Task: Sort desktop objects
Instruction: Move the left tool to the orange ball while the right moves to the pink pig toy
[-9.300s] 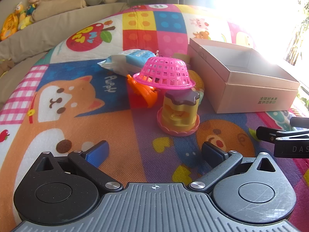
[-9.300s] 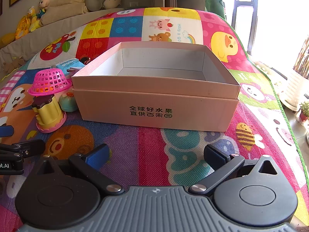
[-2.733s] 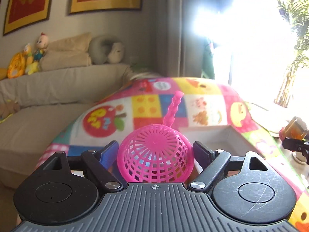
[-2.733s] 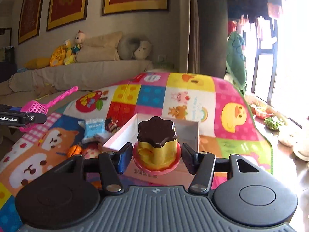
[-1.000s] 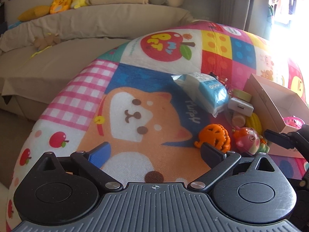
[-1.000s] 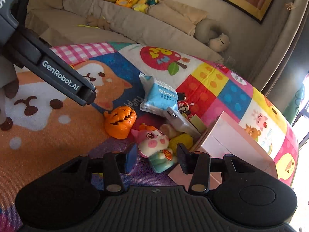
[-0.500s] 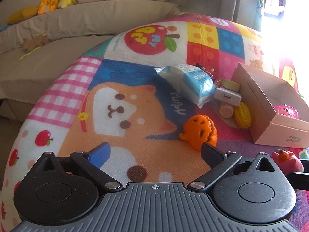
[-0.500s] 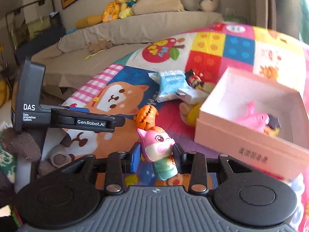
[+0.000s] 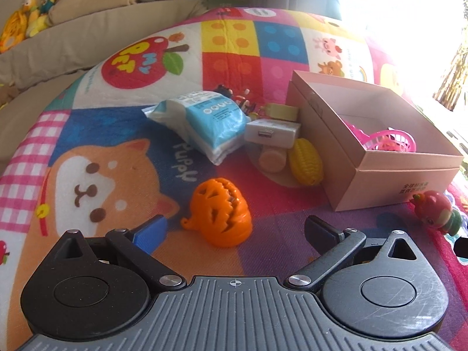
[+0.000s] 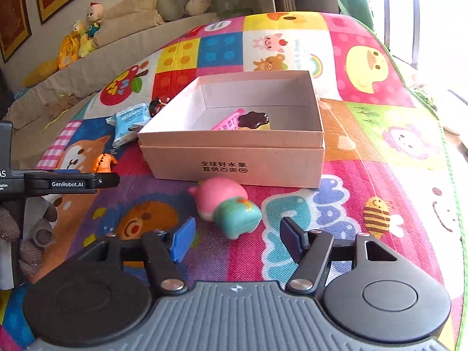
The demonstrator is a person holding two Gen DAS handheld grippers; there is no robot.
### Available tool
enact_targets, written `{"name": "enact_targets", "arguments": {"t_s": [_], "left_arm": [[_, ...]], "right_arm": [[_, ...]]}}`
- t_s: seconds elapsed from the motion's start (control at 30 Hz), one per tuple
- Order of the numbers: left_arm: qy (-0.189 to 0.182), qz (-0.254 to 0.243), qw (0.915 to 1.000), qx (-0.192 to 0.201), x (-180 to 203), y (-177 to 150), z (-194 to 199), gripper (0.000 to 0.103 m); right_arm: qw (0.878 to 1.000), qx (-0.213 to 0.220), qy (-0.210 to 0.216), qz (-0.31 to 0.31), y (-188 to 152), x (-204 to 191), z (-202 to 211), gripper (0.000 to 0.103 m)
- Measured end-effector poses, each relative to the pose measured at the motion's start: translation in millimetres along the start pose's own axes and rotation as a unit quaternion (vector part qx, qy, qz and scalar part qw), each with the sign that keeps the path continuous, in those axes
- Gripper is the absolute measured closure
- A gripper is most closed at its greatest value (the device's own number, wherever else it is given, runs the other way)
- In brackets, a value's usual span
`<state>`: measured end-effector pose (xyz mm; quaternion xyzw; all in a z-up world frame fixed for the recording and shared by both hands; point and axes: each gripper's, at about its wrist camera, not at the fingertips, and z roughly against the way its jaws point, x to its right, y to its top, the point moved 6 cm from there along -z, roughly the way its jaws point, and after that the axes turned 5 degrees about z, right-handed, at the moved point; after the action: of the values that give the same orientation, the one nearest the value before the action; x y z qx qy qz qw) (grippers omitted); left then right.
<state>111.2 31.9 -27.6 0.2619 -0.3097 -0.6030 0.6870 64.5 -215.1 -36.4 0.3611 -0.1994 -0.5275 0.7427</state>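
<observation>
1. The box (image 10: 234, 146) on the mat (image 10: 380, 175) holds a pink basket (image 9: 392, 140) and a pudding toy (image 10: 254, 120). That part looks done.
2. Left out: tissue pack (image 9: 204, 122), pumpkin (image 9: 220, 212), corn (image 9: 305, 161).
3. The pig toy (image 10: 228, 206) lies on its side just before the box, not in it.
4. The right gripper (image 10: 237, 238) has just opened; the pig lies loose, just past its tips.
5. The left gripper (image 9: 234, 231) is open, near the pumpkin.

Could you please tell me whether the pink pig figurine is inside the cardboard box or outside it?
Outside: the pink pig figurine lies on its side on the mat, before the pink cardboard box.
</observation>
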Motion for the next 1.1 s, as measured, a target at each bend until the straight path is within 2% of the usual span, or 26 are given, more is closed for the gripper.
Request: {"name": "enact_targets", "arguments": {"t_s": [0.1,0.23,0.3,0.37,0.4,0.43,0.47,0.53,0.63,0.73,0.83,0.87,0.9,0.93,1.0,1.07,1.1], "left_arm": [[-0.008,-0.005,1.0,-0.002,6,0,0,0.0],[-0.03,-0.003,0.9995,-0.004,13,-2,0,0.0],[-0.075,-0.008,0.9971,-0.002,21,-4,7,0.0],[-0.134,-0.034,0.9903,-0.002,35,-9,19,0.0],[-0.147,-0.051,0.9879,0.003,41,-12,24,0.0],[-0.147,-0.066,0.9869,0.012,43,-14,28,0.0],[-0.132,-0.083,0.9875,0.025,46,-15,30,0.0],[-0.084,-0.095,0.9911,0.039,41,-13,25,0.0],[-0.035,-0.065,0.9967,0.034,22,-2,10,0.0],[-0.011,-0.054,0.9981,0.029,10,9,-4,0.001],[-0.01,-0.047,0.9987,0.019,5,14,-14,0.002],[-0.011,-0.043,0.9989,0.013,4,14,-17,0.007],[-0.011,-0.04,0.9991,0.006,4,13,-20,0.016],[-0.01,-0.037,0.9993,-0.001,4,13,-23,0.021],[-0.004,-0.034,0.9994,0.002,4,12,-22,0.022],[-0.005,-0.034,0.9994,0.005,7,10,-18,0.037],[-0.004,-0.035,0.9994,0.005,8,9,-16,0.039]], "right_arm": [[1.0,0.0,-0.009,0.002,-4,5,-1,0.026],[1.0,-0.007,-0.015,-0.007,-10,8,-6,0.022],[1.0,-0.01,-0.022,-0.011,-14,9,-9,0.02],[0.999,-0.013,-0.028,-0.013,-17,11,-11,0.019],[0.999,-0.013,-0.03,-0.013,-18,11,-11,0.019],[0.999,-0.012,-0.031,-0.012,-19,11,-12,0.018],[0.999,-0.012,-0.033,-0.011,-19,11,-12,0.018],[0.999,-0.009,-0.036,-0.007,-20,10,-13,0.015],[0.999,-0.004,-0.041,0.0,-21,7,-15,0.011],[0.999,-0.001,-0.05,0.018,-23,1,-18,0.01],[0.999,0.003,-0.042,0.023,-23,-1,-17,0.01],[0.999,0.004,-0.04,0.021,-23,0,-16,0.009],[0.999,0.004,-0.036,0.017,-24,1,-16,0.009],[0.999,0.006,-0.033,0.013,-23,3,-16,0.008],[1.0,0.007,-0.029,0.008,-22,4,-16,0.008],[1.0,0.006,-0.028,0.009,-21,4,-18,0.008],[1.0,0.005,-0.028,0.014,-20,3,-19,0.008]]}}
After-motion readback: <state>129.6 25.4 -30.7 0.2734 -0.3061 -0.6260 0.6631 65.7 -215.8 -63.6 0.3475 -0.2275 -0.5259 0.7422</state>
